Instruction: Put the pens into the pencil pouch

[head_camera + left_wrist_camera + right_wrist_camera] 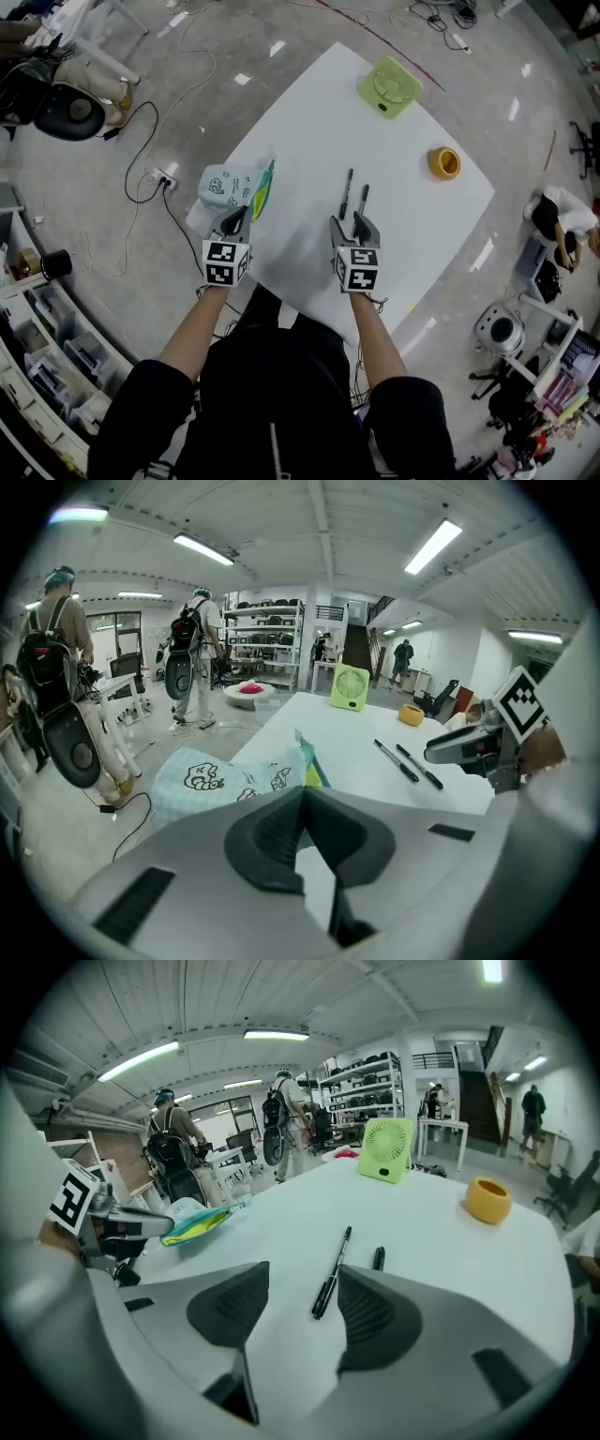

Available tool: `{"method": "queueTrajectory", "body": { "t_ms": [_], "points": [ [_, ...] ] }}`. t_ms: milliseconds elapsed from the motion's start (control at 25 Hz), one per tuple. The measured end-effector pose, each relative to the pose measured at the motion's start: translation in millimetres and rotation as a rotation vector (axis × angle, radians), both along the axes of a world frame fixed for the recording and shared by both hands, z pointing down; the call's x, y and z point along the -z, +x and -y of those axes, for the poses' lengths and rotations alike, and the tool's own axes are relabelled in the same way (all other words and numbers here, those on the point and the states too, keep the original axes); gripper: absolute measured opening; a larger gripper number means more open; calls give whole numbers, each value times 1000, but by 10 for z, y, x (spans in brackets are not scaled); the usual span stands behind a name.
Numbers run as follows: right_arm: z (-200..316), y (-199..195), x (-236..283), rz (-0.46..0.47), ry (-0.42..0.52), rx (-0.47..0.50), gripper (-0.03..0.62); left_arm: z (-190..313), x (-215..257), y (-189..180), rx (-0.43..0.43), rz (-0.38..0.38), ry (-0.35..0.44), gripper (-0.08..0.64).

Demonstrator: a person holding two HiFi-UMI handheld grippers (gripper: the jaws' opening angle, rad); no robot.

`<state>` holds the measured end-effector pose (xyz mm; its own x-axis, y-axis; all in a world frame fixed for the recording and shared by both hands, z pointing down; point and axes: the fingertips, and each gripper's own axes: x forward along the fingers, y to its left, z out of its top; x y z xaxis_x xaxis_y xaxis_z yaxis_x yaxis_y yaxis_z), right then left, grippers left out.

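Observation:
The pencil pouch (228, 186), pale blue with cartoon prints and a green-yellow edge, hangs at the white table's (309, 122) left edge. My left gripper (237, 217) is shut on its near edge; in the left gripper view the pouch (216, 780) spreads out just past the closed jaws. The pouch (192, 1222) also shows at the left of the right gripper view. Two black pens (346, 193) (363, 199) lie side by side mid-table. My right gripper (353, 223) stands open just short of them. One pen (333, 1274) lies between the jaws' line; the other pen (378, 1258) is half hidden behind the right jaw.
A green desk fan (389, 86) stands at the table's far corner and an orange ring-shaped object (444, 163) to the right. Cables and a power strip (164, 178) lie on the floor to the left. People stand and sit around the room.

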<state>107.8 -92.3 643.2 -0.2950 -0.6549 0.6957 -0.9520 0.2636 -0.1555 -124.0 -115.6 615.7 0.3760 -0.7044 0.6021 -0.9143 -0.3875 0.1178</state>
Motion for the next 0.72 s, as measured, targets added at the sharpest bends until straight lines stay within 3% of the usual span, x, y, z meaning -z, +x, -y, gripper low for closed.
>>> {"method": "queueTrajectory", "body": {
  "t_ms": [520,720],
  "points": [
    [23,95,-528,-47,-155,-44,190,-14,56,43,4,-28,11,21],
    [12,133,-664,-77,-207,-68,120,-43,86,34,-8,-36,23,21]
  ]
}}
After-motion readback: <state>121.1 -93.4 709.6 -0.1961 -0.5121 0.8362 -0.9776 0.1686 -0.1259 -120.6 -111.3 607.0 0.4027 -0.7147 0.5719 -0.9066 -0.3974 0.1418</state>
